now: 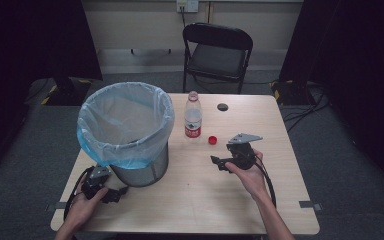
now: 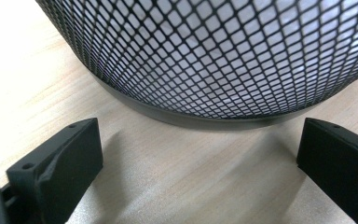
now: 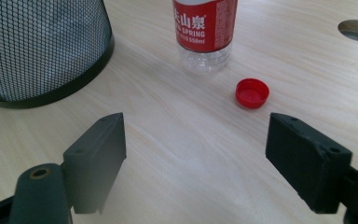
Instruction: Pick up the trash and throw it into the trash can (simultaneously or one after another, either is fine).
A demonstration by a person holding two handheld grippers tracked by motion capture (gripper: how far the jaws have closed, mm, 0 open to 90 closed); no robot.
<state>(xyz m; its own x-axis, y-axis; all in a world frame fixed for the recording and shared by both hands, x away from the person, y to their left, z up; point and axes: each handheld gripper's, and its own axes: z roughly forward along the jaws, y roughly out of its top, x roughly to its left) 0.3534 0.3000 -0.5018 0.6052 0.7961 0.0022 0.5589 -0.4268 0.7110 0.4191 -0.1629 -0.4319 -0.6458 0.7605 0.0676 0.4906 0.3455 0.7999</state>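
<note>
We see the red cap point(image 3: 252, 93) lying loose on the table point(image 1: 200, 195), just beside the uncapped bottle point(image 1: 193, 115). Our right gripper point(image 1: 219, 162) hovers near it, jaws wide, empty. Left gripper point(image 1: 117, 195) sits wide, empty, facing the mesh bin point(image 2: 223, 51).

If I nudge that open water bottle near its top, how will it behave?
The water bottle stands upright, tall and narrow, so it would probably tip rather than slide. It looks like clear thin plastic, so likely light, denting under a squeeze. Its red cap lies on the table, so any contents could spill.
</note>
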